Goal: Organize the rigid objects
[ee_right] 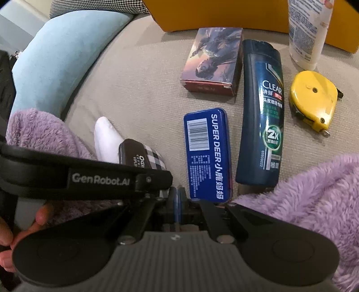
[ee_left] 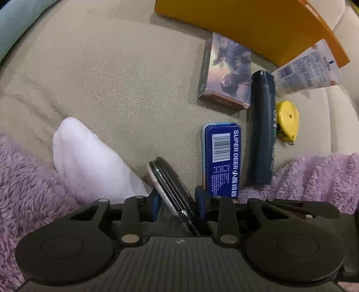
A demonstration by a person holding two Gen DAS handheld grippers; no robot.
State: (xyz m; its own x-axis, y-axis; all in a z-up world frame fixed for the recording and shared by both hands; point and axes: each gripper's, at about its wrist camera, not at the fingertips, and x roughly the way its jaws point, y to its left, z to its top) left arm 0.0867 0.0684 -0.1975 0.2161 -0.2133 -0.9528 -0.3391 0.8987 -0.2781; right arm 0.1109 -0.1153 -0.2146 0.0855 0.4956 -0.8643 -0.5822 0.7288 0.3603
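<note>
My left gripper (ee_left: 178, 197) is shut on a small checkered tin (ee_left: 170, 186), held tilted on edge just above the beige sofa cushion; the tin also shows in the right wrist view (ee_right: 143, 157). Right of it lie a blue SUPER DEER tin (ee_left: 222, 159) (ee_right: 207, 152), a dark blue CLEAR shampoo bottle (ee_left: 261, 125) (ee_right: 262, 112), a picture card box (ee_left: 226, 71) (ee_right: 213, 65) and a yellow tape measure (ee_left: 287, 120) (ee_right: 314, 98). My right gripper (ee_right: 177, 197) is shut and empty, just near the blue tin's lower left corner.
An orange box (ee_left: 258, 22) (ee_right: 224, 13) stands at the back, with a white lotion tube (ee_left: 307, 67) (ee_right: 307, 31) beside it. A white sock foot (ee_left: 89, 157) (ee_right: 105, 139) and purple fleece legs (ee_left: 27, 191) (ee_right: 314, 202) flank the grippers. A light blue cushion (ee_right: 62, 56) is at left.
</note>
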